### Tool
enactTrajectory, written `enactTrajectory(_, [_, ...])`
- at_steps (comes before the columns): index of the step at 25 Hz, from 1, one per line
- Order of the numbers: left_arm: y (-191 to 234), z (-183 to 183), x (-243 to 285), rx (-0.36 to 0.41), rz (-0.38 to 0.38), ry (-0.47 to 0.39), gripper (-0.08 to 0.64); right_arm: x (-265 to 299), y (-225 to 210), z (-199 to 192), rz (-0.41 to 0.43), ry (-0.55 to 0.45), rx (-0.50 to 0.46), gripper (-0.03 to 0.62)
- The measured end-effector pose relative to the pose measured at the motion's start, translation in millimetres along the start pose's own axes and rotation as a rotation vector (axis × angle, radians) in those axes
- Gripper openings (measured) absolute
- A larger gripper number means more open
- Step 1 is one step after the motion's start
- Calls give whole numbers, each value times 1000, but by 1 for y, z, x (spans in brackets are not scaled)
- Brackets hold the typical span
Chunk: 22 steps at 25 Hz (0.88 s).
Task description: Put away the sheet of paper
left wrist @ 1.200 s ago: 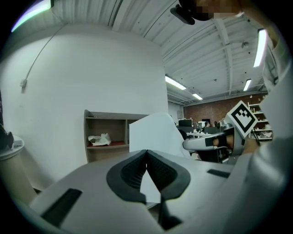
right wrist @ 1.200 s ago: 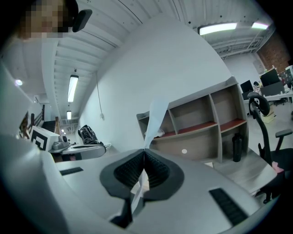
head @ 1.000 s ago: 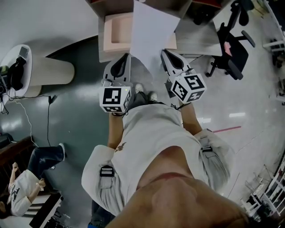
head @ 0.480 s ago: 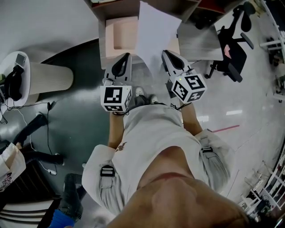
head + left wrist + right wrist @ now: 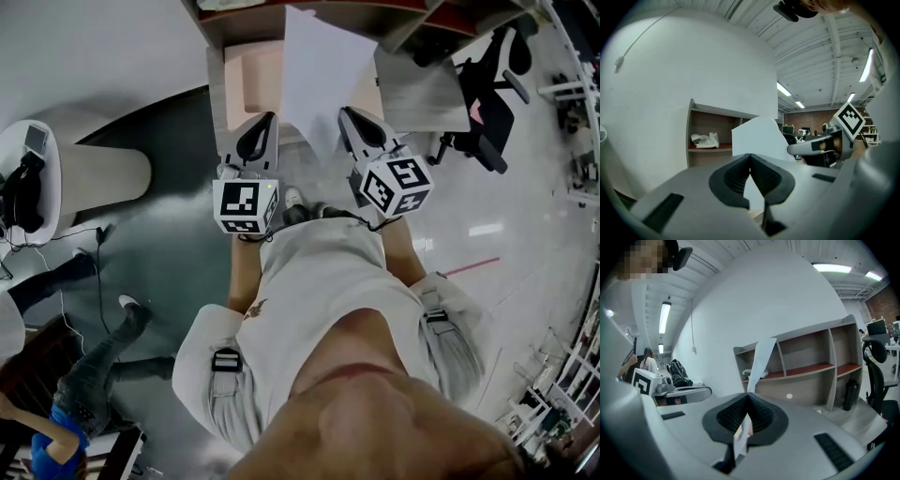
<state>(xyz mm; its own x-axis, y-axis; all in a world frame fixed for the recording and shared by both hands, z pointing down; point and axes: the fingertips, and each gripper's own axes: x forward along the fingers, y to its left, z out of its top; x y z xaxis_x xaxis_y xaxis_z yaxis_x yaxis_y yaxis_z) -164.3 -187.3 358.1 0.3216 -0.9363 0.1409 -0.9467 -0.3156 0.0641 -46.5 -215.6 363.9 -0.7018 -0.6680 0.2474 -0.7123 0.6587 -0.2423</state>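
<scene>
A person stands before a wooden shelf unit point(image 5: 806, 370) with the sheet of paper point(image 5: 323, 70) held up in the air between two tools; the left hand-held gripper point(image 5: 750, 157) is clamped shut on the sheet's lower edge, and the right hand-held gripper point(image 5: 747, 397) is likewise closed tight on it, the paper showing almost edge-on between its pads; the sheet rises free above both pairs of jaws and has not yet reached any compartment, so the putting away looks to be at the approach stage. The risks seem to lie in the paper itself; pinched only along the bottom, it could flop or fold over if tilted too far; should the two grippers drift apart it may tear, and if they close in on each other it may buckle; its loose upper edge could catch a shelf board and crumple on the way in; a crumpled white item point(image 5: 705, 139) already occupies one compartment, and an office chair point(image 5: 487, 89) stands near on the right.
</scene>
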Motion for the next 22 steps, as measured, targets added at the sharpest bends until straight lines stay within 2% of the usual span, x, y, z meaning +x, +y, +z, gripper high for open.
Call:
enactTrajectory(13, [27, -20, 22, -21, -72, 38, 21, 27, 2, -14, -62, 39, 15, 20])
enactTrajectory(22, [30, -32, 43, -42, -73, 74, 21, 42, -12, -19, -50, 71, 23, 20])
